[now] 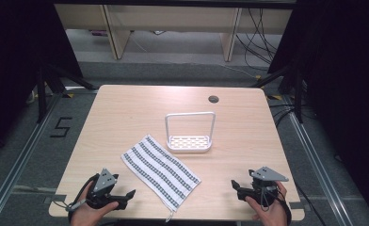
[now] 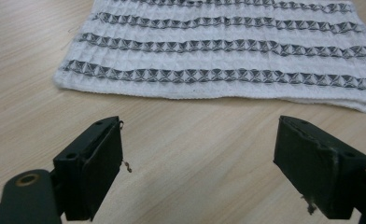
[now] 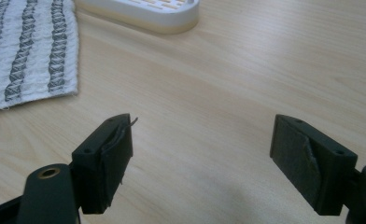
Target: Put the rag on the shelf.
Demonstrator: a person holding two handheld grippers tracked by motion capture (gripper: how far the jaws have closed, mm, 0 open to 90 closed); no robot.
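A light wooden desk (image 1: 126, 108) carries a folded white dish towel (image 1: 160, 169) with grey patterned stripes, lying diagonally at lower centre of the high view. Just beyond its upper right end stands a white sponge holder (image 1: 190, 133), a perforated tray with a tall wire hoop handle rising upright from it; the two are near each other but apart. A small round cable hole (image 1: 213, 99) sits toward the upper right of the desk top.

At lower left of the high view, the left hand-held gripper (image 1: 127, 196) is held by a hand (image 1: 91, 214) near the desk's near edge, just left of the towel. In the left gripper view the left hand-held gripper (image 2: 197, 163) has its jaws spread wide with nothing between them but bare desk, and the towel (image 2: 228, 51) fills the upper part of the frame ahead.

At lower right, the right hand-held gripper (image 1: 236, 188) is held by the other hand (image 1: 269, 212), well apart from the towel. In the right gripper view the right hand-held gripper (image 3: 202, 158) is likewise wide open and empty, with a towel corner (image 3: 27, 51) at upper left and the holder's tray edge (image 3: 144, 11) at the top.
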